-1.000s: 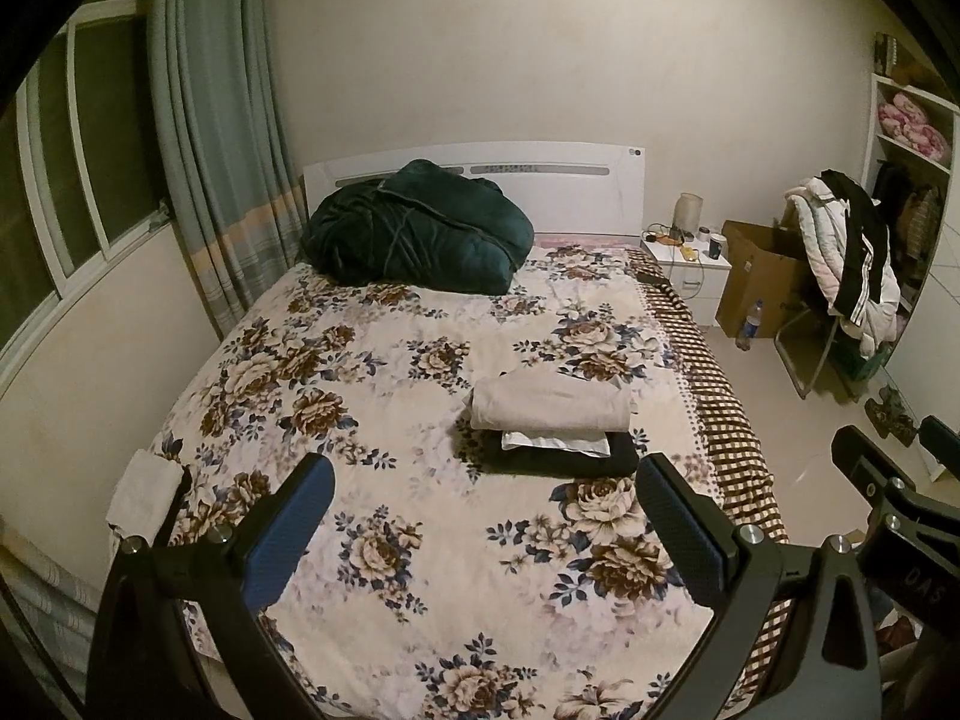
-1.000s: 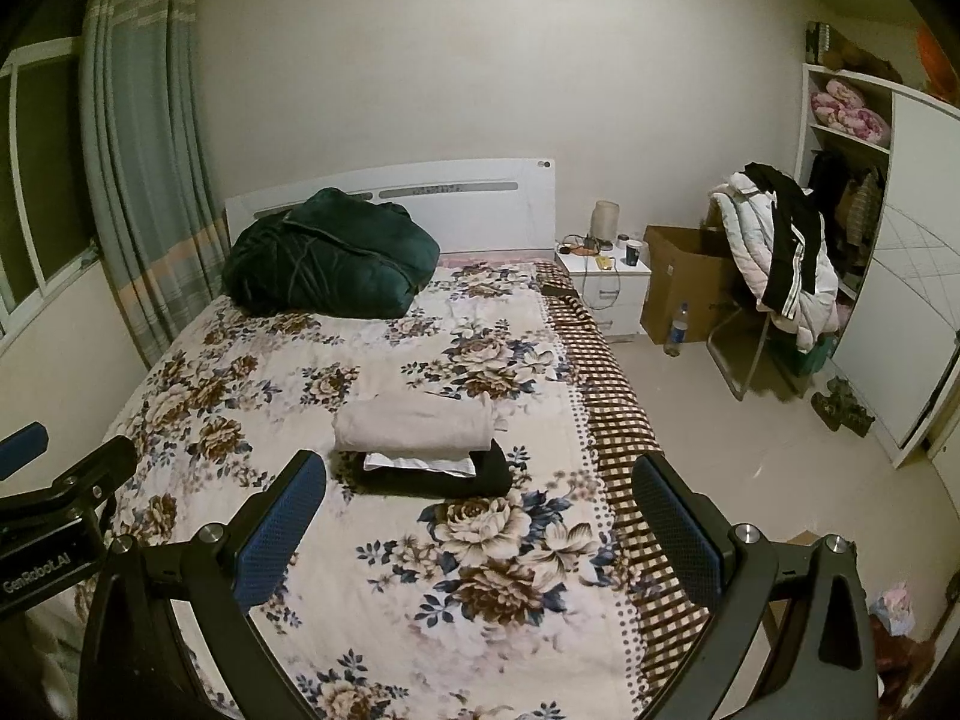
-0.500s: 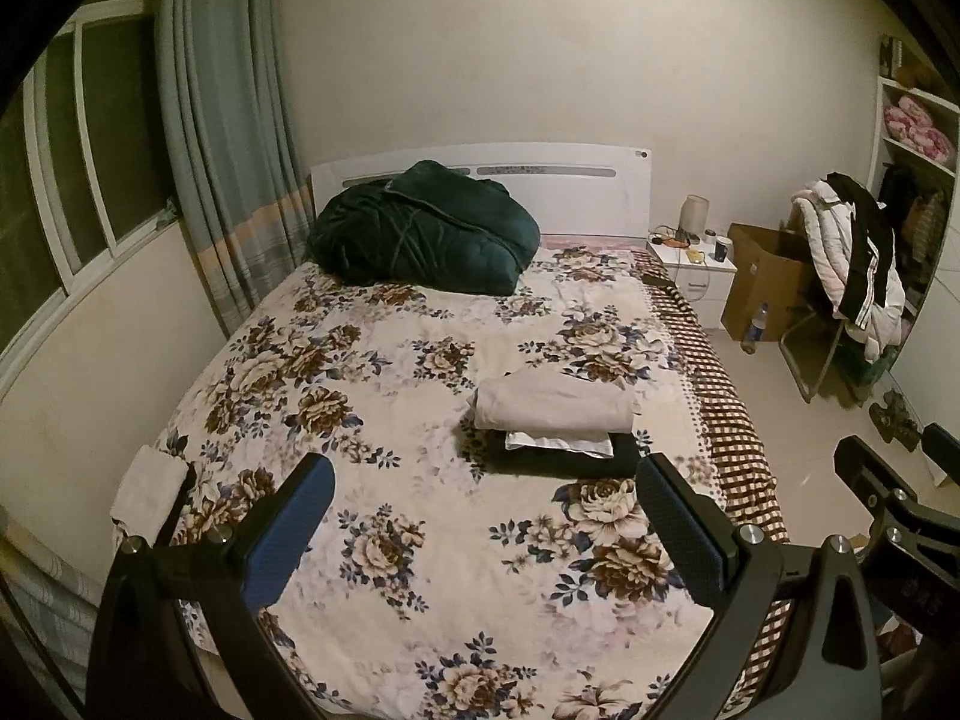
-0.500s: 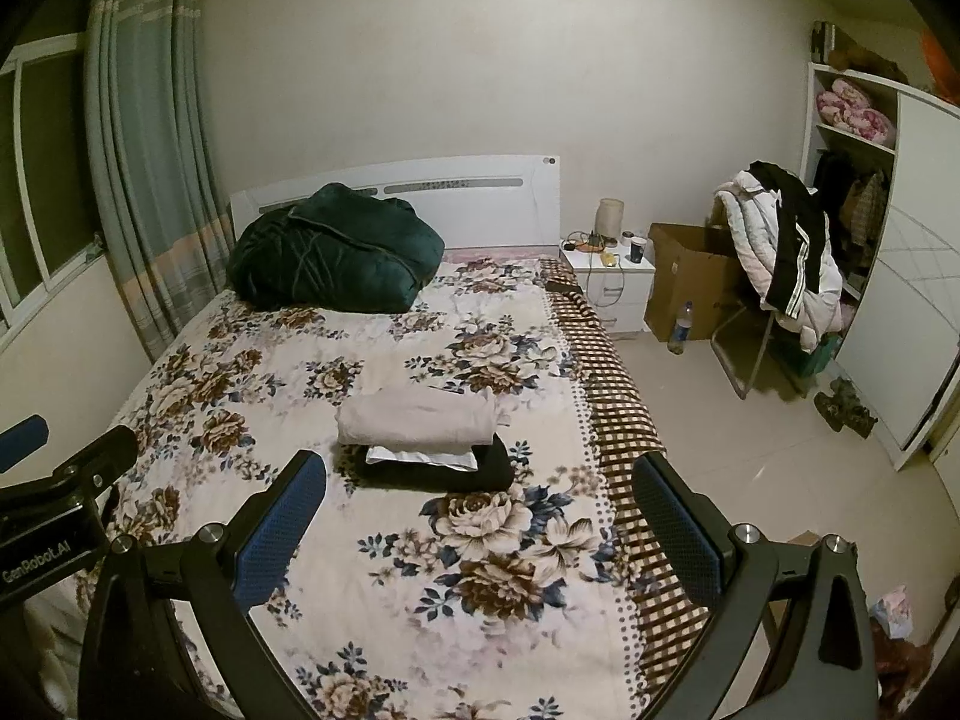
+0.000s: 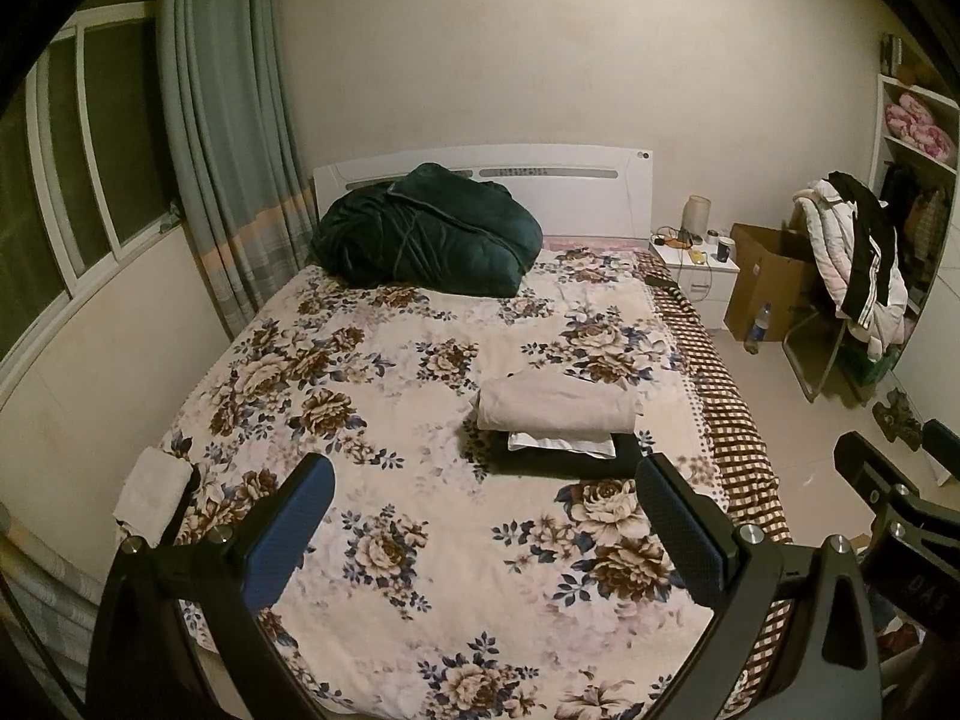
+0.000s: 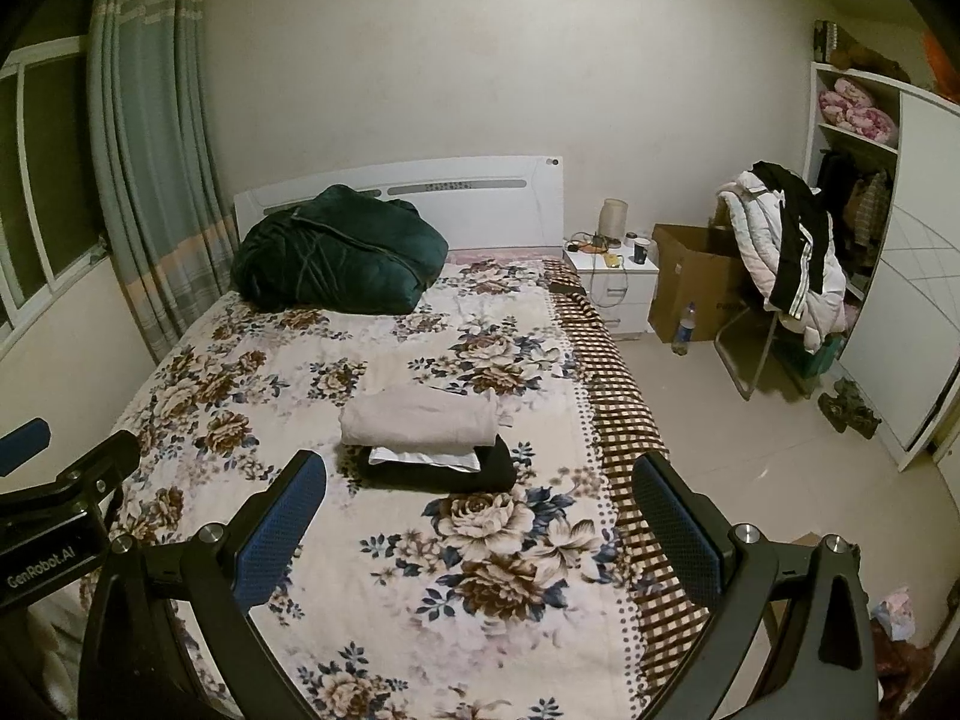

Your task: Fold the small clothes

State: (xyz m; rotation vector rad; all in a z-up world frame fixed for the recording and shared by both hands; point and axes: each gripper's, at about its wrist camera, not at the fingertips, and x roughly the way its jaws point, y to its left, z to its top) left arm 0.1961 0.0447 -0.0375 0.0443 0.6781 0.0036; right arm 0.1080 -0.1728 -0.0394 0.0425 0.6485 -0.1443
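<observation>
A stack of folded clothes lies on the floral bed (image 5: 390,432) (image 6: 372,360): a beige piece (image 5: 558,405) (image 6: 420,417) on top, a white one (image 5: 561,443) (image 6: 423,459) under it, a black one (image 5: 570,461) (image 6: 438,473) at the bottom. My left gripper (image 5: 486,516) is open and empty, held above the foot of the bed, well short of the stack. My right gripper (image 6: 480,510) is open and empty, also short of the stack. A small white cloth (image 5: 153,489) lies at the bed's left edge.
A dark green quilt (image 5: 426,234) (image 6: 342,249) is bundled at the white headboard. A nightstand (image 6: 615,285), a cardboard box (image 6: 690,282) and a chair piled with jackets (image 6: 786,252) stand right of the bed. Wall and curtain (image 5: 234,150) are on the left.
Both grippers have tilted up and drawn back slightly, so the bed and stack sit a little lower in view. The stack has not moved. Both grippers stay open.
</observation>
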